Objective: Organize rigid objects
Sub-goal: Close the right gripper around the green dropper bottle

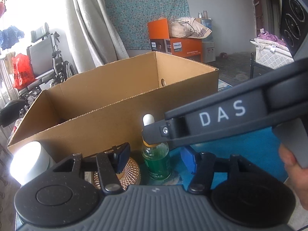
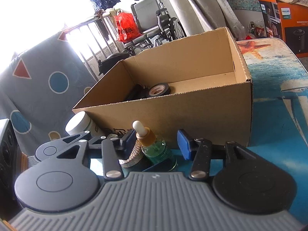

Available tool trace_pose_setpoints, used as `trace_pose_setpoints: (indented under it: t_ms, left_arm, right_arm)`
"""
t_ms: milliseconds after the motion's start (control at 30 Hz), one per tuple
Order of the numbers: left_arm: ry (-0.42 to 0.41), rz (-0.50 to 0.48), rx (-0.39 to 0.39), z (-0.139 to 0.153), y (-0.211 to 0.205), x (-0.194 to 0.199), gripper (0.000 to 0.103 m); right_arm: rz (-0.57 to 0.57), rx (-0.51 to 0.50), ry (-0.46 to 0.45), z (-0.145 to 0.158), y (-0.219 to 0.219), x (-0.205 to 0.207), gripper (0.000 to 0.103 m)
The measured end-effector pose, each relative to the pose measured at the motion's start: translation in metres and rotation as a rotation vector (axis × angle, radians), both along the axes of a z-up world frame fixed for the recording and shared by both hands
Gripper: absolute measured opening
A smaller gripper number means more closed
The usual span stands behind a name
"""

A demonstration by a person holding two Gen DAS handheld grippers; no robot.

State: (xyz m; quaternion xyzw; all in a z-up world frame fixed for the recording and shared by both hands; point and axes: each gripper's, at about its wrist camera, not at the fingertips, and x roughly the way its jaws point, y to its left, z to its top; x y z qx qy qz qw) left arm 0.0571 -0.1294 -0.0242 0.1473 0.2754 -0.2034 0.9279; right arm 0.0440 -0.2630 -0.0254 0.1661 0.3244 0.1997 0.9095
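Tape (image 2: 158, 90) and some dark bits are in the box (image 2: 192, 111) already. I've got both grippers, left (image 1: 155, 156) and right (image 2: 157, 141), wide open and empty, flanking the dropper bottle (image 2: 156, 150); jar (image 2: 79, 124) and gold lid (image 1: 127, 173) also wait outside.

Your grippers share ribbed grey housings, black round pivots with silver screws and blue-padded fingers (image 2: 184, 144); the right gripper (image 1: 152, 134) reads "DAS" in white.
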Motion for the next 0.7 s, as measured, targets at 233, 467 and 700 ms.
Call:
trace_pose_setpoints:
  t_ms: [233,467,700]
  left_arm:
    - [0.036,-0.002,-0.034,-0.004,-0.001,0.006,0.047]
    - [0.072,-0.047,-0.108,-0.004,-0.002,0.003,0.045]
    - [0.081,-0.138,-0.122,-0.007,-0.011,-0.008,0.046]
  right_arm:
    - [0.046,0.02,-0.02,-0.006,0.007,0.01,0.027]
    - [0.015,0.007,-0.015,-0.001,-0.002,-0.006,0.022]
    - [-0.037,0.009,0.008,0.0,-0.024,-0.028,0.022]
